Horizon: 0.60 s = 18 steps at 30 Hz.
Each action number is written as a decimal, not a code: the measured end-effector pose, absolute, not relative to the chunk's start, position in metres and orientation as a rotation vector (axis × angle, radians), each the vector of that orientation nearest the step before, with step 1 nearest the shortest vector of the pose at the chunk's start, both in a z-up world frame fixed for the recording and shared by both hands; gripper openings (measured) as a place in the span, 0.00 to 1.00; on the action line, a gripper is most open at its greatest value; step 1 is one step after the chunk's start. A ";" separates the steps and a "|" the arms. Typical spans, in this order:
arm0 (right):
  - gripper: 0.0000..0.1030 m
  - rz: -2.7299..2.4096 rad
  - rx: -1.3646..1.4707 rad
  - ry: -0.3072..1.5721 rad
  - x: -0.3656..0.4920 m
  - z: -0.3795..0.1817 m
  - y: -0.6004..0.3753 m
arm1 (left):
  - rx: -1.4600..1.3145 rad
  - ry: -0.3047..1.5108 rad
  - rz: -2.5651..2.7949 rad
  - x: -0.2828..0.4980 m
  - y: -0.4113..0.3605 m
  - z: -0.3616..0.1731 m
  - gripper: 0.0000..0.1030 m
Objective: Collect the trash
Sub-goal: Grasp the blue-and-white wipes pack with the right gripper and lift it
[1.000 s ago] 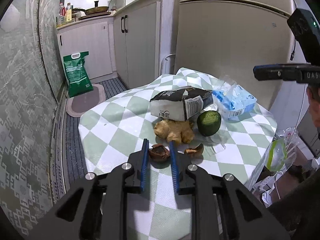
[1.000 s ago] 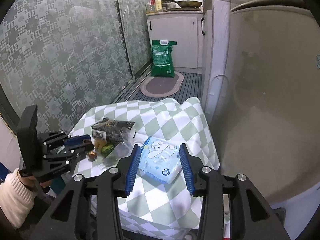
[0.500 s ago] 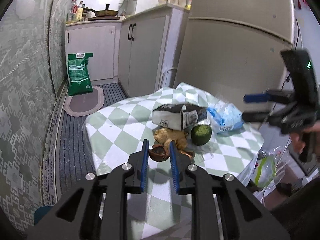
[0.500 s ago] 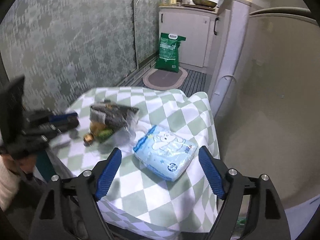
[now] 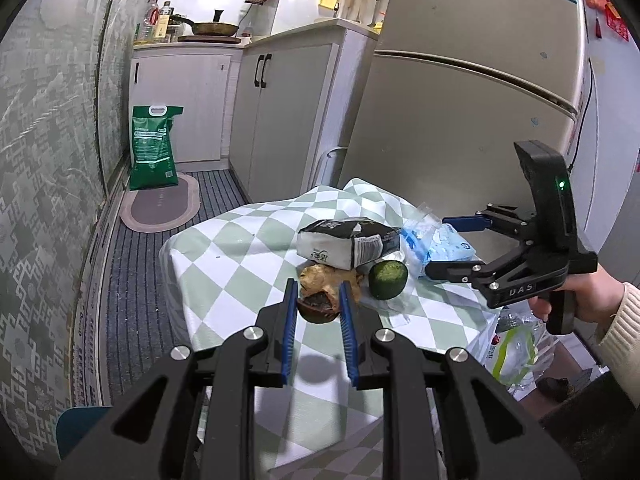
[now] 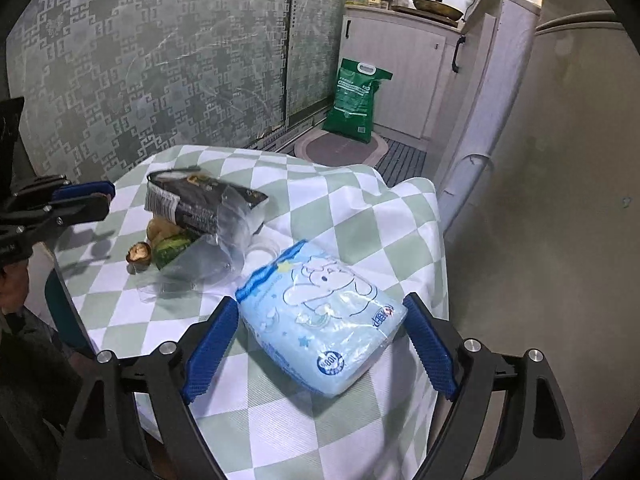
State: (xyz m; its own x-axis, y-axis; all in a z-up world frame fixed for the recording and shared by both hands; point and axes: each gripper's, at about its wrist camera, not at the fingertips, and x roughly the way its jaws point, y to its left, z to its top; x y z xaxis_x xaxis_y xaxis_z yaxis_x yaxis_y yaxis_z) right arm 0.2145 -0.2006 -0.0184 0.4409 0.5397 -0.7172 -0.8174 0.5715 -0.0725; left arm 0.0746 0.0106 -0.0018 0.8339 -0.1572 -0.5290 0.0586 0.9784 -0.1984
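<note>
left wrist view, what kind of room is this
Most likely a small home kitchen: a frying pan sits on the counter over white cabinets, a tall fridge stands beside them, and a table with a green checked cloth holds food scraps and packets.

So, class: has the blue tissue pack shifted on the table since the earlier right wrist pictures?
No. The blue tissue pack lies on the same green and white squares of the tablecloth; only the right tongs have just been opening and come down around it.
</note>
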 end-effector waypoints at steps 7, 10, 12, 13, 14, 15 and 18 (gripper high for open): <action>0.57 0.871 -0.439 0.704 0.213 -0.016 -0.206 | -0.185 0.566 -0.109 0.072 0.012 -0.001 0.22; 0.46 0.865 -0.431 0.702 0.215 -0.015 -0.208 | -0.184 0.561 -0.109 0.069 0.012 -0.001 0.22; 0.41 0.861 -0.431 0.704 0.215 -0.014 -0.210 | -0.184 0.561 -0.108 0.069 0.012 -0.001 0.21; 0.39 0.859 -0.432 0.704 0.215 -0.014 -0.210 | -0.184 0.562 -0.107 0.068 0.012 -0.001 0.21; 0.35 0.855 -0.436 0.707 0.215 -0.014 -0.210 | -0.183 0.562 -0.108 0.068 0.012 0.000 0.21; 0.32 0.853 -0.438 0.711 0.216 -0.015 -0.210 | -0.182 0.562 -0.108 0.068 0.012 0.000 0.21; 0.21 0.847 -0.436 0.723 0.216 -0.014 -0.211 | -0.181 0.558 -0.106 0.067 0.013 0.000 0.22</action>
State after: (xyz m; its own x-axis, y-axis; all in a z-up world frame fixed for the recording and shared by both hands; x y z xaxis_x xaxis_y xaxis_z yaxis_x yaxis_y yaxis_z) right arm 0.2161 -0.2108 -0.0145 0.4502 0.5195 -0.7262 -0.7987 0.5979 -0.0675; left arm 0.0674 0.0126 -0.0004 0.8432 -0.1484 -0.5167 0.0504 0.9787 -0.1988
